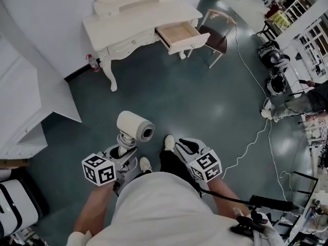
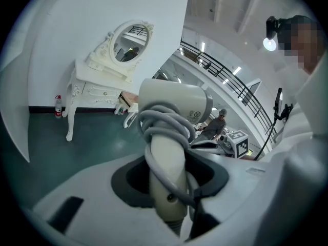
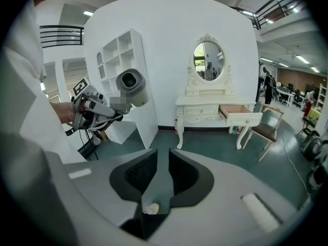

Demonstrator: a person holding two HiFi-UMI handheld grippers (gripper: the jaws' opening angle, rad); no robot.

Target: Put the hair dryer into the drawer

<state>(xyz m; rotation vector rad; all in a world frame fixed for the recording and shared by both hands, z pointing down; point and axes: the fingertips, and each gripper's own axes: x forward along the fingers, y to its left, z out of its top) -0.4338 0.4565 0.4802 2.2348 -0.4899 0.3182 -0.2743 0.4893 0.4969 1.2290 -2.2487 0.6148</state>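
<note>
Between the jaws of my L gripper (image 2: 166,188): white plastic hair dryer (image 2: 174,104), grey cord (image 2: 163,118) wound round its handle. Jaws approx. half open, pads clamped on the handle. Dryer is held upright, barrel above the jaws, over the dark green floor (image 1: 169,101) just in front of me. Barrel opening faces my R gripper (image 3: 160,188). R gripper: jaws a narrow gap apart, nothing between them; it sits beside the L gripper at approx. the same level. Ahead, well apart from both grippers: light wood drawer w/ white front (image 1: 179,36), pulled out of the ornate white dressing table (image 1: 128,24). Oval mirror (image 3: 208,60) stands on the table top. Wood-frame chair w/ dark seat (image 1: 218,37) sits just beside the drawer, on its R in the head view.
</note>
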